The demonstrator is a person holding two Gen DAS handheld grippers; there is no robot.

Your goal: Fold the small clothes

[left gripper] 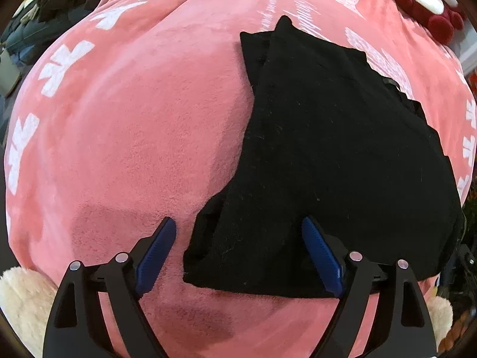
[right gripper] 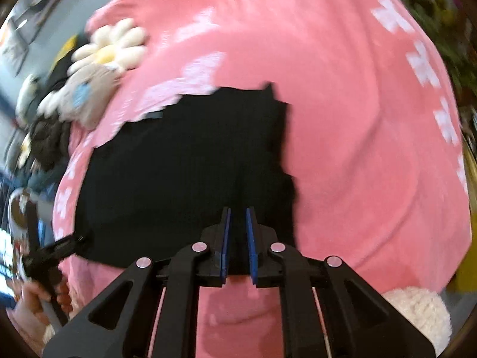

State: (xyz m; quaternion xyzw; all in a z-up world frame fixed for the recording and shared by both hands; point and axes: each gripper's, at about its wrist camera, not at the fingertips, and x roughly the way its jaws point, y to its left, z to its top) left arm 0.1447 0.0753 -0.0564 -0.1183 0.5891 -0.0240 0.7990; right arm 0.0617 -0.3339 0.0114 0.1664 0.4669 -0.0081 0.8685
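A pink blanket [left gripper: 134,119] with white marks is covering the surface. A folded black garment [left gripper: 322,155] is lying flat on it, and a daisy-shaped cushion [right gripper: 113,47] is resting near its edge.

Your left hand-held gripper [left gripper: 238,232] points steeply down with jaws spread wide, while your right hand-held gripper [right gripper: 237,223] is nearly closed, a narrow gap remaining.

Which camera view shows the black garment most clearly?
The left wrist view. There the black garment is sharp: its folded layers and edges show on the pink blanket. In the right wrist view the garment is blurred, a dark shape with soft edges, partly hidden behind the tongs.
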